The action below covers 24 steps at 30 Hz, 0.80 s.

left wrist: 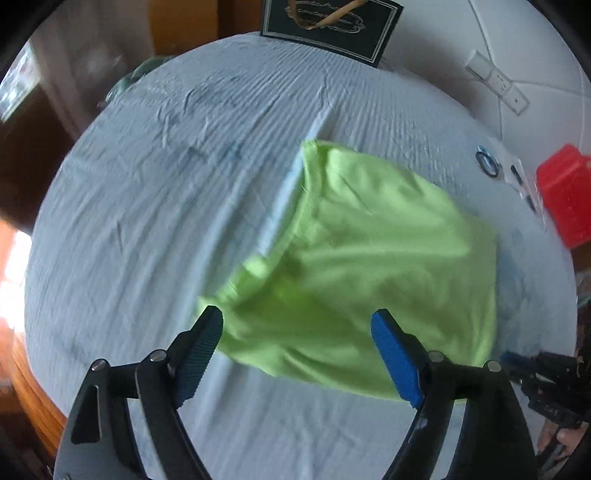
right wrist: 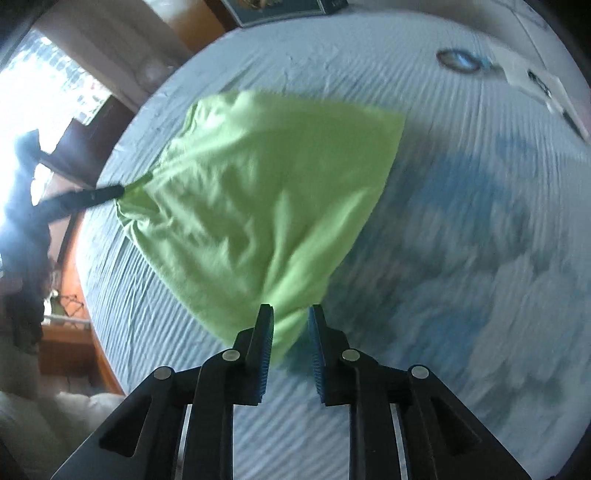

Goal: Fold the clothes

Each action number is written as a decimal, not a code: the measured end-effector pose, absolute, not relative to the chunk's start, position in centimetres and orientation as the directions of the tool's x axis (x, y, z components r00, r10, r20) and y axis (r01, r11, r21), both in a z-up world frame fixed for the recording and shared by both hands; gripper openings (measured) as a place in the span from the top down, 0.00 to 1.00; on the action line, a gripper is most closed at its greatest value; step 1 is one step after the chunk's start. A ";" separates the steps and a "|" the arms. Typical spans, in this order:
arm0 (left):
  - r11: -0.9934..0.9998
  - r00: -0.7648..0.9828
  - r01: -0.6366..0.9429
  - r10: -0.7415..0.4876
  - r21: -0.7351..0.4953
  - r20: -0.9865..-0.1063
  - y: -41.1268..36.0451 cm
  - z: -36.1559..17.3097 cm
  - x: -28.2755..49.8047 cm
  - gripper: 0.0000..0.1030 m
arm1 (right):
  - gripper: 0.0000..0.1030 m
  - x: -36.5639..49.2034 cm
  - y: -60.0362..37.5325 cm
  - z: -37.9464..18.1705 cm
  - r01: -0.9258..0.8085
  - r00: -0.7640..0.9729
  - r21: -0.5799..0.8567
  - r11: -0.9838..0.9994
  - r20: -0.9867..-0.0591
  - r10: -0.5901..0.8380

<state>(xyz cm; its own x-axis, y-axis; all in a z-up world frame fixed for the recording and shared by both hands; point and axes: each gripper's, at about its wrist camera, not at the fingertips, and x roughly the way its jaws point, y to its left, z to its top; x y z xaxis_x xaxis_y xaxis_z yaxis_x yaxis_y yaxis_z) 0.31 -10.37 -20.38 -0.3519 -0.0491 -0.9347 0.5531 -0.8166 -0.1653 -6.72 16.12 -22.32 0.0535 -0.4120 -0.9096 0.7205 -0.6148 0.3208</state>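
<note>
A lime-green garment (left wrist: 369, 258) lies rumpled on the pale blue sheet (left wrist: 166, 184) of a bed. My left gripper (left wrist: 297, 314) is open wide at the garment's near edge. Its left finger (left wrist: 207, 332) touches a bunched corner, and nothing is clamped. In the right wrist view the garment (right wrist: 258, 184) rises in a tent toward my right gripper (right wrist: 291, 312), which is shut on a bunched corner of it. The left gripper (right wrist: 99, 195) shows there as a dark bar at the garment's far left corner. Motion blurs both views.
At the head of the bed leans a black framed card (left wrist: 332, 29). A white power strip (left wrist: 495, 81) hangs on the wall. A red container (left wrist: 565, 195), black rings (left wrist: 487, 162) and a clear packet (right wrist: 543, 85) lie by the right edge. A wooden frame (left wrist: 33, 398) borders the bed.
</note>
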 end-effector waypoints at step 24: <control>-0.615 -0.288 0.769 -0.088 -0.175 -0.954 -1.4 -24.6 3.2 0.20 | 0.60 -12.9 18.4 -22.2 0.770 0.144 0.413 -0.487 -0.856 -0.497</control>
